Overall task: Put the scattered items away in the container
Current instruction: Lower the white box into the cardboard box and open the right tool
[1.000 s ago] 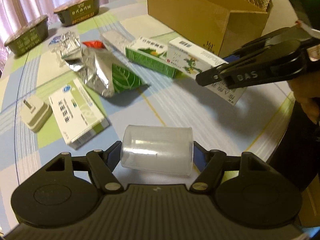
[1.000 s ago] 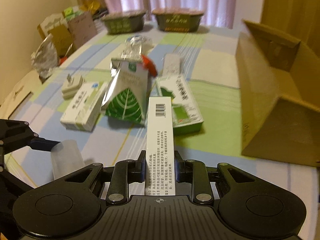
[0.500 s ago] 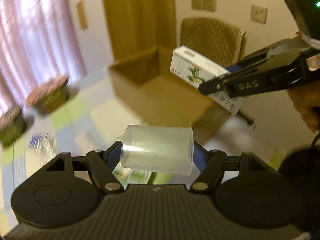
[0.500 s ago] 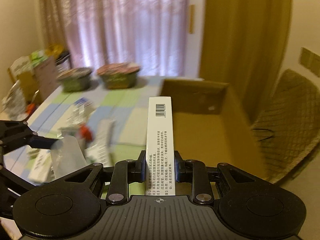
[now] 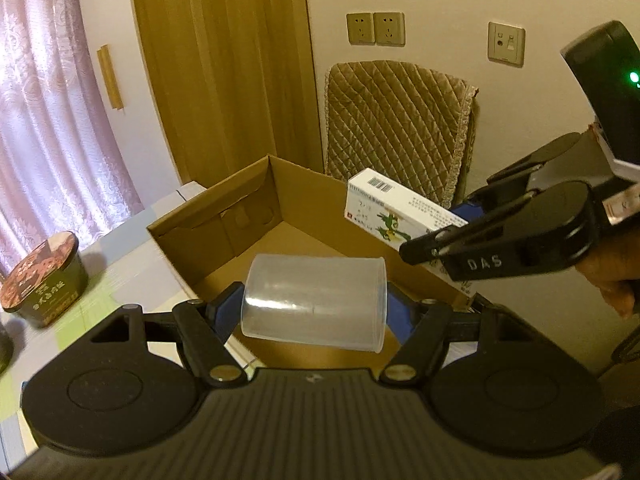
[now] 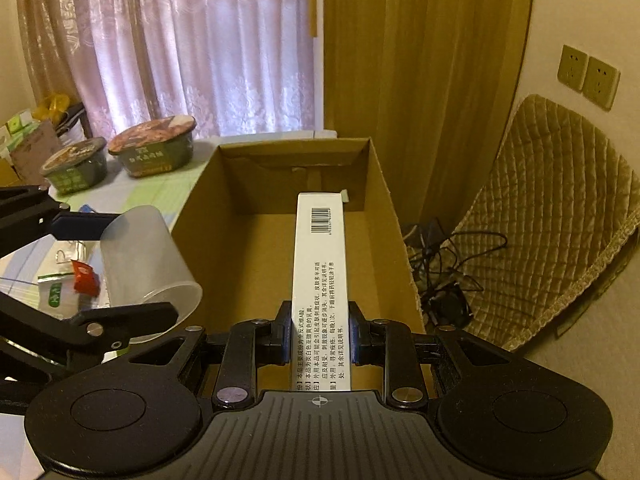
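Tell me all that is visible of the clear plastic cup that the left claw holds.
The cup is translucent, frosted plastic, plain, with no print, and looks empty. It lies on its side, gripped across its ends by the left claw: the base at one blue pad, the wider open rim at the other. It hangs in the air above the near edge of the open cardboard box. Nothing but the pads touches it. The right claw's view shows its open mouth.

"DAS" stands in white on the right gripper [image 5: 436, 246]; the medicine box [image 6: 320, 280] carries small Chinese print.
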A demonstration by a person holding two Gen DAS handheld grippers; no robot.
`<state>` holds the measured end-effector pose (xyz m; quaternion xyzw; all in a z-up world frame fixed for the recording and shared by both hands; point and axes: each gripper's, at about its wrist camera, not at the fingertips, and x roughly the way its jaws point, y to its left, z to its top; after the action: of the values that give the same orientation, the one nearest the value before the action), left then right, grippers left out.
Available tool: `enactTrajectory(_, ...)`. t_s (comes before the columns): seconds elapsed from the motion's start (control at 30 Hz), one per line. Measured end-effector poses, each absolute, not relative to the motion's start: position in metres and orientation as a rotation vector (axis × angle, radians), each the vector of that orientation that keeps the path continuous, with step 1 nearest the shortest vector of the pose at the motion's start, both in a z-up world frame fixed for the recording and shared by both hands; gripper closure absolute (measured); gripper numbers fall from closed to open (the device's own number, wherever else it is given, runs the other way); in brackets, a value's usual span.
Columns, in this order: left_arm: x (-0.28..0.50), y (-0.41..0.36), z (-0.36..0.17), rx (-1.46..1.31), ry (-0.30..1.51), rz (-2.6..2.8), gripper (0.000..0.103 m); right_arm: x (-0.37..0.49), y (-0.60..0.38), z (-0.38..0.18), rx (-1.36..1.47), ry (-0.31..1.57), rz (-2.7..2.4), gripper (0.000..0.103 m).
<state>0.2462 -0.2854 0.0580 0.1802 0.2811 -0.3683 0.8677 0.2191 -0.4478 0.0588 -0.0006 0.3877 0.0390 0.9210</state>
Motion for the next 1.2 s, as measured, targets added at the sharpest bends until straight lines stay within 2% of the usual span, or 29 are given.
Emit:
enactTrajectory(0.1,0.252,-0.292,0.052,0.376,0.601,-0.778,0.035,0.224,-0.449,0.052,0.002,0.804,0.079,0.074)
enactTrajectory(0.2,0.254,-0.295,0.047,0.381,0.612,-0.775,0.025,0.229,-0.448,0.046,-0.004,0.81,0.078,0.074)
enactTrajectory(0.67,0.237,-0.256,0.051,0.358,0.609,-0.705,0.025,0.239,-0.425,0.038,-0.073,0.811,0.118,0.074)
enactTrajectory(0.87,0.238,-0.24,0.05,0.333,0.623,-0.674,0.025,0.242,-0.415,0.04,-0.1,0.754,0.149,0.074)
enactTrajectory(0.9,0.238,-0.238,0.05,0.331,0.625,-0.67,0.025,0.243,-0.413,0.04,-0.112,0.752,0.148,0.065)
enactTrajectory(0.93,0.238,-0.236,0.05,0.329,0.625,-0.668,0.025,0.244,-0.411,0.041,-0.113,0.752,0.145,0.032)
enactTrajectory(0.97,0.237,-0.234,0.05,0.324,0.626,-0.666,0.025,0.243,-0.412,0.042,-0.103,0.741,0.147,0.02)
enactTrajectory(1.2,0.23,-0.216,0.052,0.302,0.637,-0.631,0.025,0.234,-0.401,0.052,-0.113,0.735,0.156,0.02)
